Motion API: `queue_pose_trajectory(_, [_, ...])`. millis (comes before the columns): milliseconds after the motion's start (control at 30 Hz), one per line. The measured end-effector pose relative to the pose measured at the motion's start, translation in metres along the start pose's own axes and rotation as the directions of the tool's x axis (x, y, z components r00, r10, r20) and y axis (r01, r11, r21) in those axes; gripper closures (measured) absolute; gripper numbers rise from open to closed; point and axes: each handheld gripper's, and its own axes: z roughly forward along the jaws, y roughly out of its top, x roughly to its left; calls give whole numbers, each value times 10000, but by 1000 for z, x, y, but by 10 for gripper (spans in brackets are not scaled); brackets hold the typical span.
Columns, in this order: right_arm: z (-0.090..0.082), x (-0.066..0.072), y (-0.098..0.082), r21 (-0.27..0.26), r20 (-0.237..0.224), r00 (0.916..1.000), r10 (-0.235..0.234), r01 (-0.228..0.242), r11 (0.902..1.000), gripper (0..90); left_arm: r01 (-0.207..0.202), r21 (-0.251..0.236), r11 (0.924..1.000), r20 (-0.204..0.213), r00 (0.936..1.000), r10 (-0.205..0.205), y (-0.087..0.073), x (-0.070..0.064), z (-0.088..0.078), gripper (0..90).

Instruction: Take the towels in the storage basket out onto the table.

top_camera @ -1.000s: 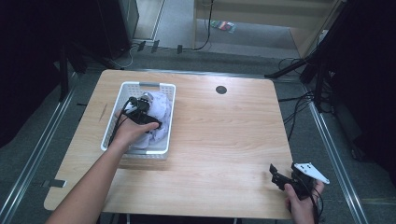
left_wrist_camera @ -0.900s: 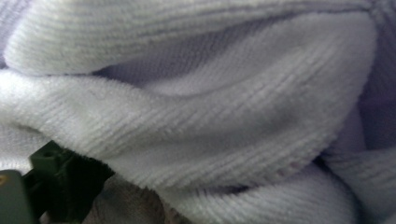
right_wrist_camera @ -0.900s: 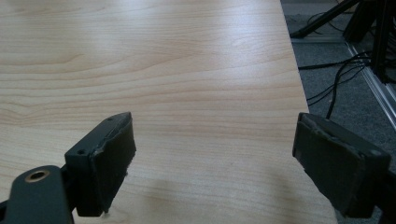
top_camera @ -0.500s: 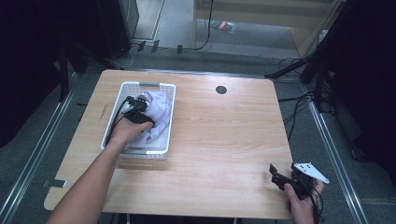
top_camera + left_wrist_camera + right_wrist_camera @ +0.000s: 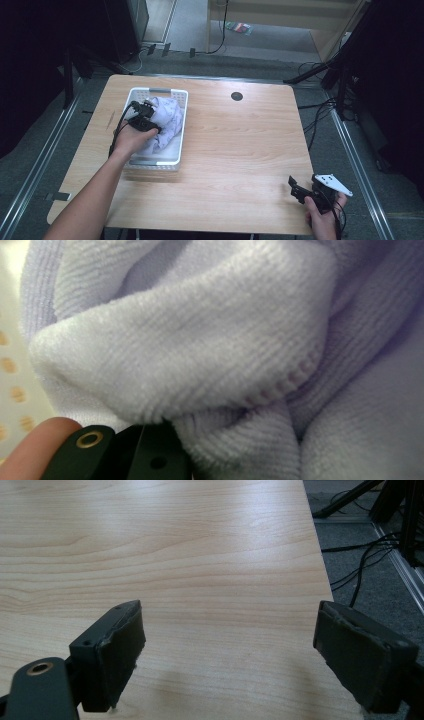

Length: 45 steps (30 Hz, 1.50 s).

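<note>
A crumpled lavender towel [image 5: 169, 119] lies in a white perforated basket [image 5: 158, 91] on the left of the table. My left gripper [image 5: 144, 117] is down in the basket. Its jaws have just been closing and are now shut on a fold of the towel [image 5: 200, 355], which bulges over the black jaw in the left gripper view. At the table's near right corner my right gripper [image 5: 296, 187] is held just above the wood, open, with nothing between its pads [image 5: 122, 650].
The wooden table [image 5: 240, 145] has a round cable hole [image 5: 236, 96] near its far edge. Its right edge runs close to my right gripper [image 5: 230, 650]. Cables [image 5: 360, 575] lie on the grey floor beyond it.
My left gripper has closed on the towel and risen slightly inside the basket, bunching the cloth. The right hand has kept still.
</note>
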Motion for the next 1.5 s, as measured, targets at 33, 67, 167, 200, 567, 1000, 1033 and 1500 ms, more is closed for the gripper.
queue_pose_trajectory(33, [0,0,0,-5,1,10000,-10,10,10000,133,-29,-212,9998,-6,10000,29,2,0,-7,688])
queue_pose_trajectory(67, [0,0,0,-5,1,10000,-10,10,10000,133,-29,-212,9998,-6,10000,29,2,0,-7,688])
queue_pose_trajectory(167, [0,0,0,-1,16,10000,-14,14,10000,133,-145,-349,9993,-11,9999,145,5,2,-18,687])
queue_pose_trajectory(200, [0,0,0,3,22,10000,-6,6,10000,133,-231,-486,9986,-59,9997,228,7,2,-26,687])
queue_pose_trajectory(567, [0,0,0,15,18,10000,3,-3,10000,133,-685,-1209,9903,-364,9973,645,17,-3,-67,686])
queue_pose_trajectory(1000, [-1,0,0,-94,62,10000,-24,24,10000,134,-998,-1712,9802,-204,9950,977,27,-16,-94,681])
queue_pose_trajectory(1033, [-1,1,0,-100,60,10000,-21,22,9999,133,-1043,-1739,9792,-190,9945,1026,28,-19,-96,681])
queue_pose_trajectory(1500, [-4,4,-2,-475,77,9996,-289,293,9984,135,-1555,-1869,9700,-119,9877,1561,39,-41,-107,680])
